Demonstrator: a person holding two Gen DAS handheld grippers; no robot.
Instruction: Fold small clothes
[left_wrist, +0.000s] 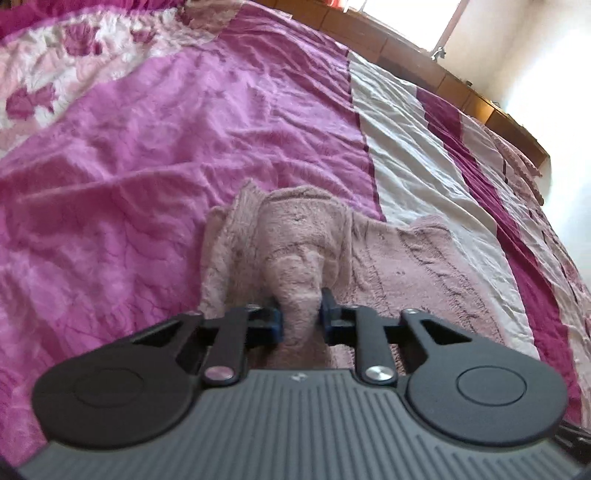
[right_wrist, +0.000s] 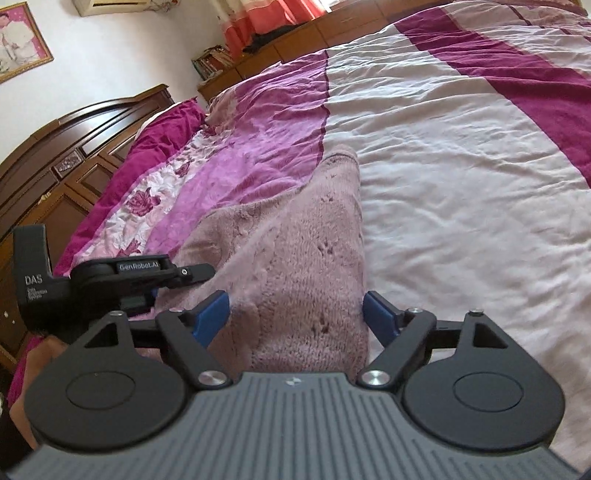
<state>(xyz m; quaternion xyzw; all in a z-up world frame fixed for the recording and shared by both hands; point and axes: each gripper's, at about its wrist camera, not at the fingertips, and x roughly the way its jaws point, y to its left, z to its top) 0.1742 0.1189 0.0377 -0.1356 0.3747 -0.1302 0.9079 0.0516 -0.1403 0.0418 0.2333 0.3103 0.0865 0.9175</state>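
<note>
Knitwear, a fuzzy pale-pink garment (left_wrist: 388, 266), lies rumpled on the bed's creased magenta-and-cream quilt (left_wrist: 184, 147). Left tongs (left_wrist: 301, 319) pinch a bunched ridge of it; right tongs (right_wrist: 295, 317) gape wide, straddling its edge.

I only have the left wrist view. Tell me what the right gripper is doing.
Observer: The right gripper is open, its blue pads either side of the pink knitted garment without pressing it.
Operator: Say where my left gripper sits from there.
Observer: The left gripper shows side-on at the garment's left edge; its tips are hidden from that view.
Operator: Describe the room on that side.
Observer: A dark carved wooden headboard stands at the bed's far left, with a framed picture on the wall above.
</note>
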